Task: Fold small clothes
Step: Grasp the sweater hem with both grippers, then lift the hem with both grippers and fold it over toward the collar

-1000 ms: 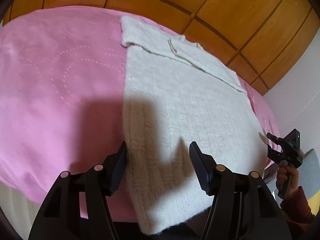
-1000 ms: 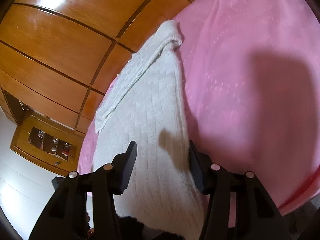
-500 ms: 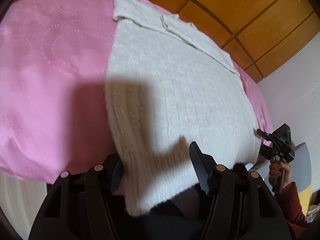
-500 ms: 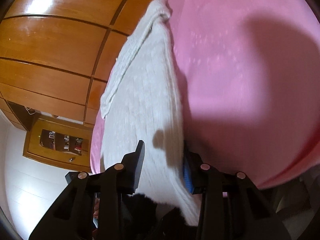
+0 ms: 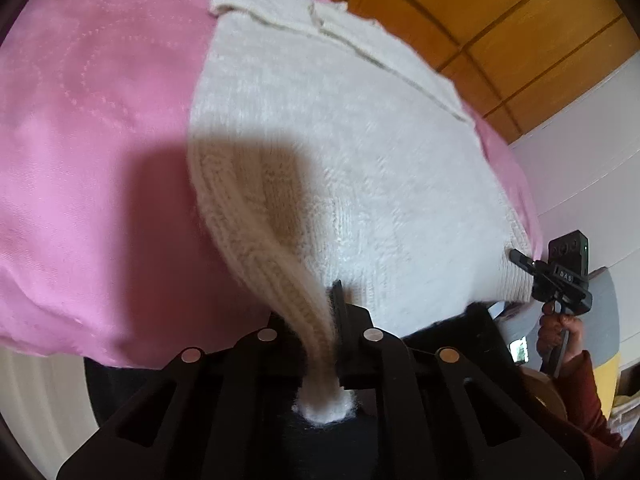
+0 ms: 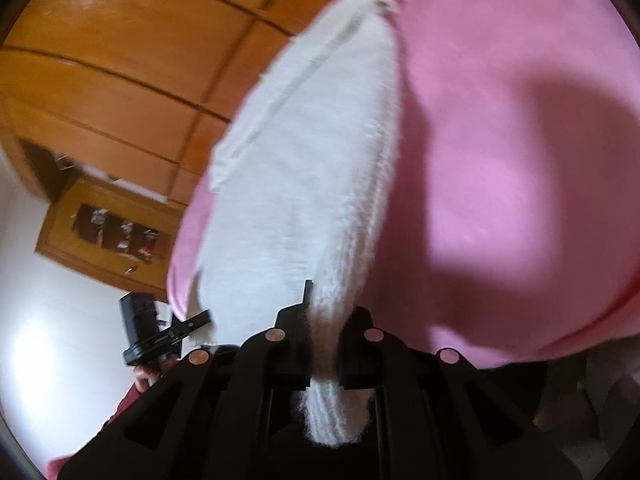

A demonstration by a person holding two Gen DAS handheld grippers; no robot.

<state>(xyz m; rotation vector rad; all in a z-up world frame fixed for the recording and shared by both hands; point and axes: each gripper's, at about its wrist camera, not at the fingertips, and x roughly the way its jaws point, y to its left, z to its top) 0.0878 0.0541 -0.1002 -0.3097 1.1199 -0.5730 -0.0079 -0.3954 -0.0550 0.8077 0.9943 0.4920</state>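
Observation:
A white knit sweater (image 5: pixel 340 140) lies flat on a pink bedspread (image 5: pixel 92 140), its ribbed hem toward me. My left gripper (image 5: pixel 330 304) is closing its jaws on the hem's left corner, and the knit is bunched and pinched between the pads. In the right wrist view the sweater (image 6: pixel 312 152) runs away from me, and my right gripper (image 6: pixel 320 308) is closing on the hem's other corner, the fabric squeezed between its fingers. Each gripper shows in the other's view: the right gripper (image 5: pixel 520 258) at the hem's far right, the left gripper (image 6: pixel 200 318) at lower left.
Wooden wardrobe panels (image 5: pixel 500 20) stand behind the bed. A wooden shelf unit (image 6: pixel 112 236) hangs on the white wall. The pink bedspread (image 6: pixel 500 160) spreads wide on both sides of the sweater. A person's hand (image 5: pixel 560 328) in a dark red sleeve holds the right gripper.
Both grippers moved in over the hem and went from open to shut on its corners. The fabric is now bunched between the pads.

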